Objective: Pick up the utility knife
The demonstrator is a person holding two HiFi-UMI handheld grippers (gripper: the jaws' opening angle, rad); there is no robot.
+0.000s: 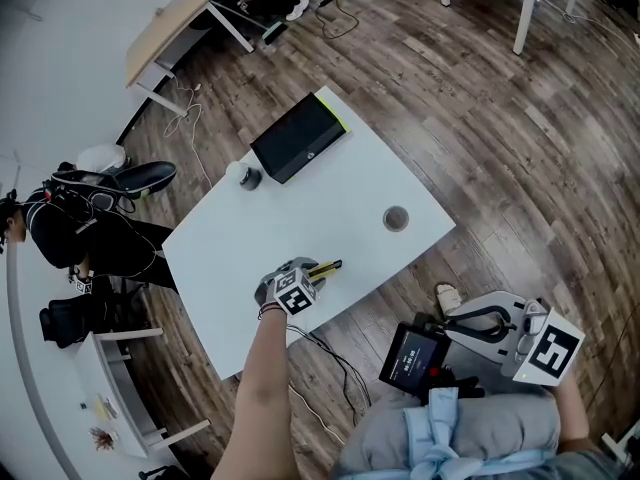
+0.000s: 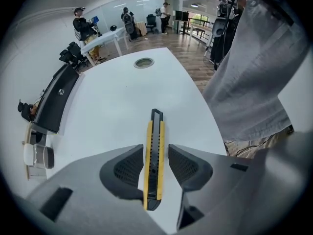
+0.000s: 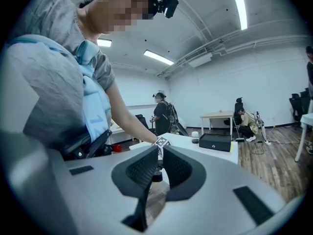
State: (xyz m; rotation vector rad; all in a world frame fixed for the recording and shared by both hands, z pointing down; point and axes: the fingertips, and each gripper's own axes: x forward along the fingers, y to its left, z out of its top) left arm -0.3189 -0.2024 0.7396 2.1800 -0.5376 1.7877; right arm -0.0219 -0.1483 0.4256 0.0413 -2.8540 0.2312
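Head view: left hand-held gripper (image 1: 312, 279) straddles utility knife (image 1: 328, 266).

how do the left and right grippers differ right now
The left gripper holds its jaws apart, straddling the utility knife; the right gripper has its jaws shut, with nothing between them. The left gripper is down at the white table; the right gripper is held off the table, by the person's lap. Both are the same grey two-jaw build.

Desk (image 1: 300, 218) top bare between utility knife (image 1: 330, 265) and black case (image 1: 300, 138): open passage. Obstacles: case at far end, small round object (image 1: 245, 176) just beside it, grommet (image 1: 396, 218) near right edge. Slim gaps flank knife inside left gripper (image 2: 155, 151) jaws.
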